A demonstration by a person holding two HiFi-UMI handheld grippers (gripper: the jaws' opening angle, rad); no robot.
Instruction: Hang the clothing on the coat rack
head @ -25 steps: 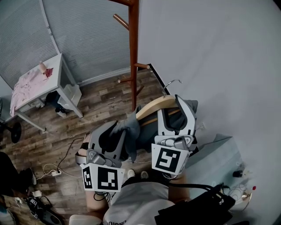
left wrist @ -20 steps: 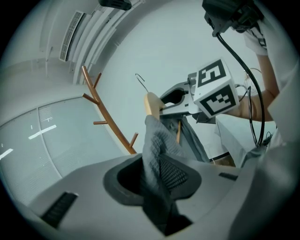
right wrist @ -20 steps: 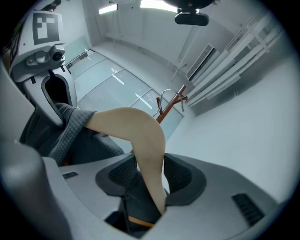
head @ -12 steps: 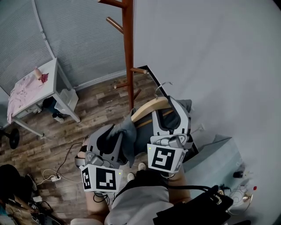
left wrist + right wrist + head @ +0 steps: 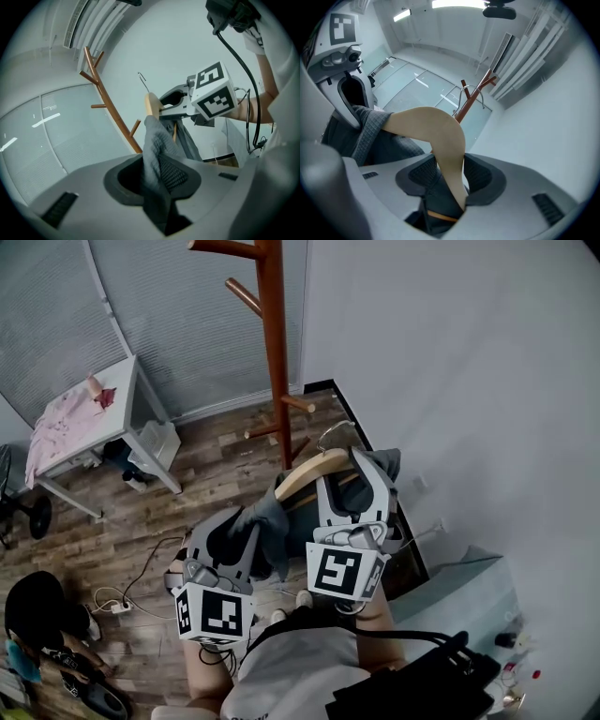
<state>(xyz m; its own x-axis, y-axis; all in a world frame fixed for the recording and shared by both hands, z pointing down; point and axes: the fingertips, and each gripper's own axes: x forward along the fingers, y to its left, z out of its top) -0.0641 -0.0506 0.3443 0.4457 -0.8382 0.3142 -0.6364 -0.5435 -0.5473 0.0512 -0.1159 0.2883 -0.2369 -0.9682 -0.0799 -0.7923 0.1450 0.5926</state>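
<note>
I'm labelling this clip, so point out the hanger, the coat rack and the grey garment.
hanger (image 5: 433,126), right gripper view, on its wooden shoulder.
coat rack (image 5: 275,352), head view, on its upright pole.
garment (image 5: 157,140), left gripper view, on its raised fold.

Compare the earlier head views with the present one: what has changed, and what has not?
The right gripper and left gripper have carried the wooden hanger and grey garment slightly nearer the coat rack. Unchanged: right gripper clamped on the hanger, left on the garment; nothing hung yet.
</note>
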